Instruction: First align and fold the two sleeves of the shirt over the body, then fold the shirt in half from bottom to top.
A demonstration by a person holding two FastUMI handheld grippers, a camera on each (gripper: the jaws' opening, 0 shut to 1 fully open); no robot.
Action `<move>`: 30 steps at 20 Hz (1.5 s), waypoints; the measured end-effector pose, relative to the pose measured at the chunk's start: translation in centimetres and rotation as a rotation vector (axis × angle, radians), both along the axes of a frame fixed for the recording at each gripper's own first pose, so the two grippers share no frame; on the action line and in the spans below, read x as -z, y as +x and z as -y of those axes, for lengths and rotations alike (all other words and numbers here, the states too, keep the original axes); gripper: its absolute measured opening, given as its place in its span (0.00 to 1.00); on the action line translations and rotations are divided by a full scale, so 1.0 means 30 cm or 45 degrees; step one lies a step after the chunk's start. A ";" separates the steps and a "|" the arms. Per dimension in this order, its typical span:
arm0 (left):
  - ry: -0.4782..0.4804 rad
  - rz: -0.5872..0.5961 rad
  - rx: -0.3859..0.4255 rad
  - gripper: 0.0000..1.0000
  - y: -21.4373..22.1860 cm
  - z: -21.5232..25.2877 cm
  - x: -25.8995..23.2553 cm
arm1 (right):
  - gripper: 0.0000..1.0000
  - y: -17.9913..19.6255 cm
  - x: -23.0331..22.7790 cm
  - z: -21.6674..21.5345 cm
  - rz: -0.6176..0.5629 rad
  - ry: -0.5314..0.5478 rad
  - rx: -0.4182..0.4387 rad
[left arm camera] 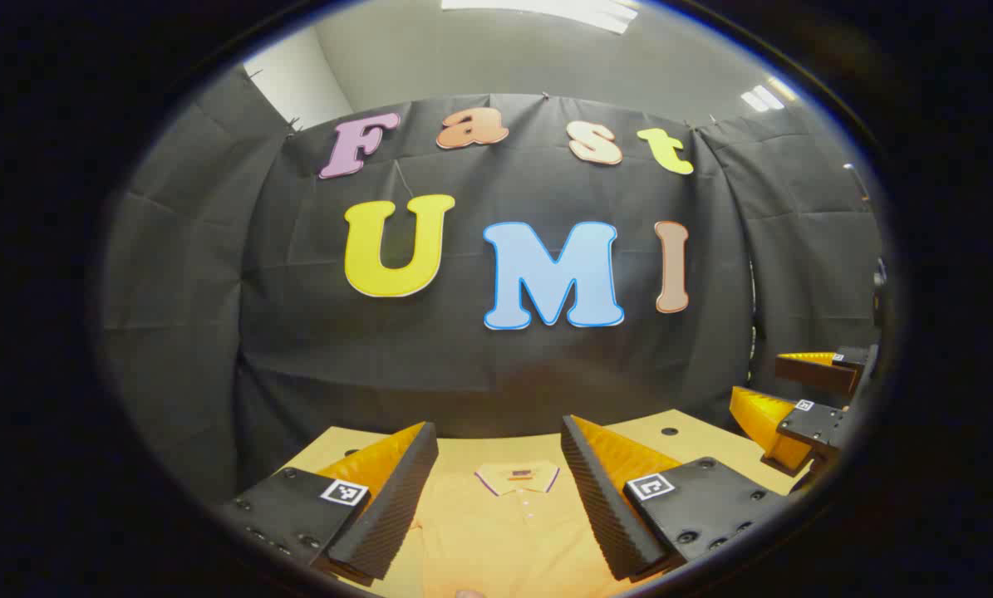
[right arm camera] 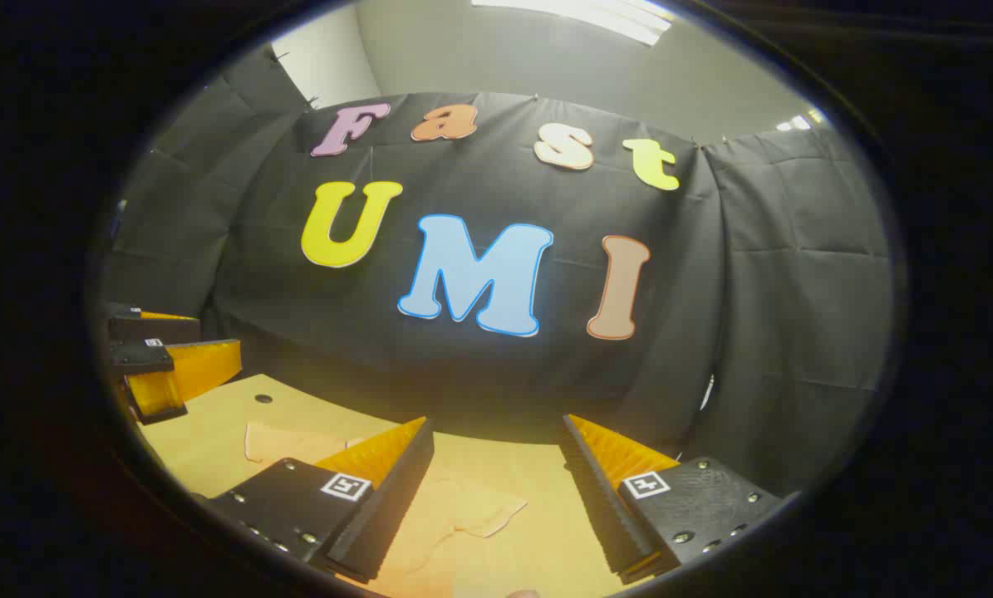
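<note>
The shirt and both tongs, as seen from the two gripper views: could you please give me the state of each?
shirt: flat on the table, collar up, unfolded; one sleeve spread out sideways.
left tongs: open, above the shirt, holding nothing.
right tongs: open, above the sleeve, holding nothing.

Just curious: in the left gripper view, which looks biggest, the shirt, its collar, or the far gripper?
1. Shirt, largest.
2. Far gripper; it sits farther off, so unsure.
3. Collar, smallest.

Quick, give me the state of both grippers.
Left gripper: open, holding nothing, above the shirt collar.
Right gripper: open, holding nothing, above a sleeve.
</note>
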State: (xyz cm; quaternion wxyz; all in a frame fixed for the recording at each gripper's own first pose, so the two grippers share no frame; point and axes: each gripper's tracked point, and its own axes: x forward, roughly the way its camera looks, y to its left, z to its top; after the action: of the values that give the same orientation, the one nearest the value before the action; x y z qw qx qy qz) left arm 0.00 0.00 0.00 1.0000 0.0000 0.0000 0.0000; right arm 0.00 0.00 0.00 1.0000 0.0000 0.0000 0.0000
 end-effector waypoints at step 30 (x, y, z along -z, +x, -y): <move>0.014 -0.097 0.010 0.98 0.075 0.031 0.135 | 0.95 0.351 0.526 0.060 -0.487 0.078 -0.022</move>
State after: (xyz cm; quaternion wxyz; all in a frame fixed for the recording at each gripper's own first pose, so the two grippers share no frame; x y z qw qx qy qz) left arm 2.24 -0.93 -4.04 0.9992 0.0056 0.0381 -0.0041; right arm 10.54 -1.79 -15.78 0.9813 0.0306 0.1901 0.0087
